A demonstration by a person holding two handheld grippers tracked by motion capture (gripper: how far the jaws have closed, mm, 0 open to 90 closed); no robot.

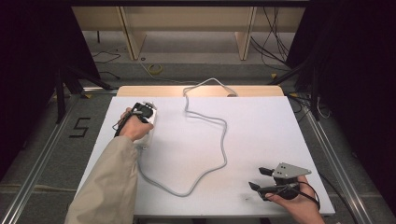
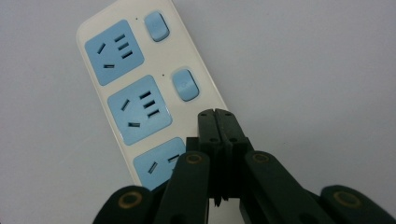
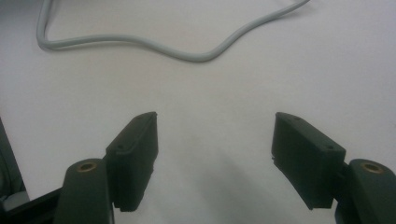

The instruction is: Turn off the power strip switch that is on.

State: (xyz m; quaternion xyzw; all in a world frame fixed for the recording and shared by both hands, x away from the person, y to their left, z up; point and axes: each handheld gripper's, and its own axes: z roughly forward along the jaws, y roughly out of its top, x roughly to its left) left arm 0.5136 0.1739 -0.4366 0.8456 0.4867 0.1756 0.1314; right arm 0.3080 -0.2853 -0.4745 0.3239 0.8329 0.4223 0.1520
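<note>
Left gripper (image 2: 218,114) jaws shut, empty, tips over power strip (image 2: 140,88) near a switch (image 2: 185,85); strip's long axis runs near-far; right gripper (image 1: 258,178) wide open, empty, well apart.

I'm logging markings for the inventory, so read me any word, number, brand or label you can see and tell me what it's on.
"5": large black digit on the floor, left of the table.
Power strip: no readable print on its face; only tiny dots beside the blue switches.
Grippers and grey cable: no readable marks.
</note>
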